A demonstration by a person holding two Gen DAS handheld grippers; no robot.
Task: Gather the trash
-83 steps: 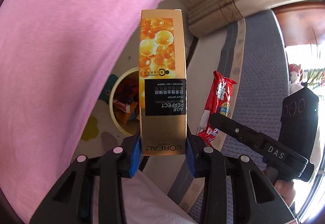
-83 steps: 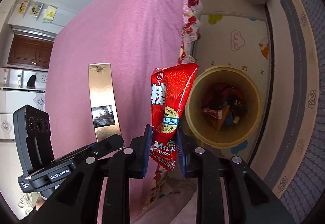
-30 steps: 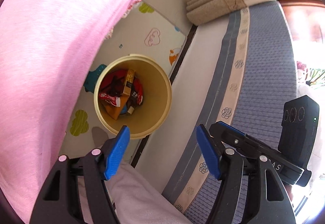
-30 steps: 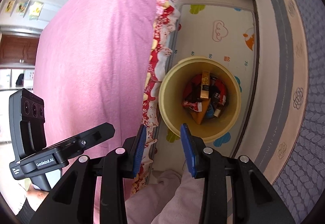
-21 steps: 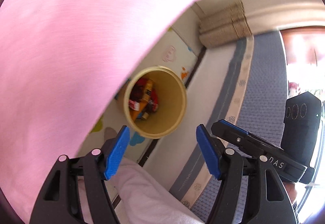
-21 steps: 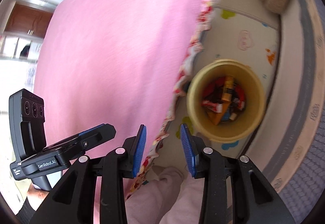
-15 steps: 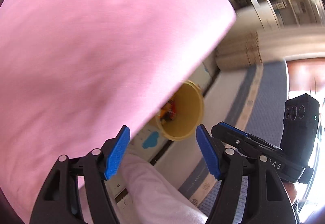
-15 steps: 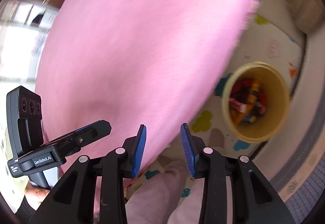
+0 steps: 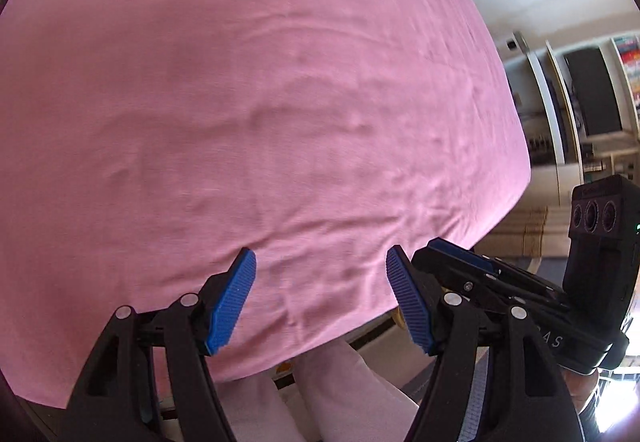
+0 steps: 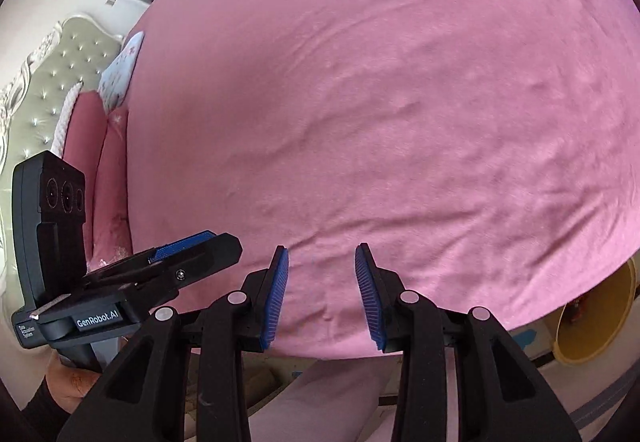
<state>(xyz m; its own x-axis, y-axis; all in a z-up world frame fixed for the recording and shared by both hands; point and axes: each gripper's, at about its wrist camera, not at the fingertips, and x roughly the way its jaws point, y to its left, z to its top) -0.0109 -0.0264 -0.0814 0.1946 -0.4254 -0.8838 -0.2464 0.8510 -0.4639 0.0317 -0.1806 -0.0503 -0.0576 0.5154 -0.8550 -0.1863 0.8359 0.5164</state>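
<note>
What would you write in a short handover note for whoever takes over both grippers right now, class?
Left gripper: jaws open, nothing between them, over the pink bedspread.
Right gripper: jaws open, nothing between them, over the same bedspread.
Yellow bin: on the floor by the bed's edge, at the right edge of the right wrist view; its contents barely show.
Done: neither gripper holds trash.
Left: no trash shows on the bedspread in either view; look further for more before stopping.
</note>
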